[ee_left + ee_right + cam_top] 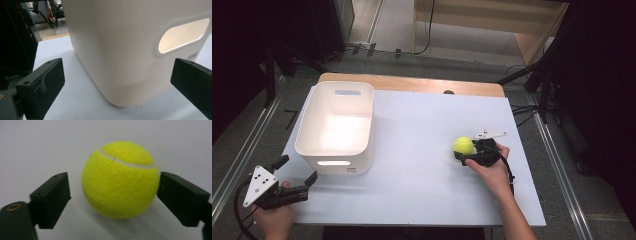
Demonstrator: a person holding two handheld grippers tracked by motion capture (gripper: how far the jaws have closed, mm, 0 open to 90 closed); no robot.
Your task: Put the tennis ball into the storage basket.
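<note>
Nearest the person, at the table's front left corner, the left gripper (pixel 297 176) hangs released, its jaws spread wide and holding nothing. In the left gripper view those jaws frame the rounded corner of the white plastic bin (pixel 120 50), just beside it but apart from it, with the bin's handle slot (pixel 183 36) off to one side.

Farther in and to the right, the right gripper (pixel 468 154) lies low over the white table top (pixel 422 165) with the tennis ball (pixel 464 145) between its jaws. The right gripper view shows the ball (pixel 120 180) resting on the table, one jaw at or almost at its felt and the other a small gap away. The gripper is open around the ball, not yet clamped on it.

Beyond both, the bin (pixel 335 127) stands upright and empty on the left half of the table, well apart from the ball.

The step in hand looks like the grasp: the ball is bracketed but not gripped. The next move calls for closing the jaws evenly across the ball's widest part so that it does not squirt forward, then lifting clear of the table and carrying it leftward over the bin's rim, presumably to drop it inside. The left gripper seems placed to steady the bin if needed.
</note>
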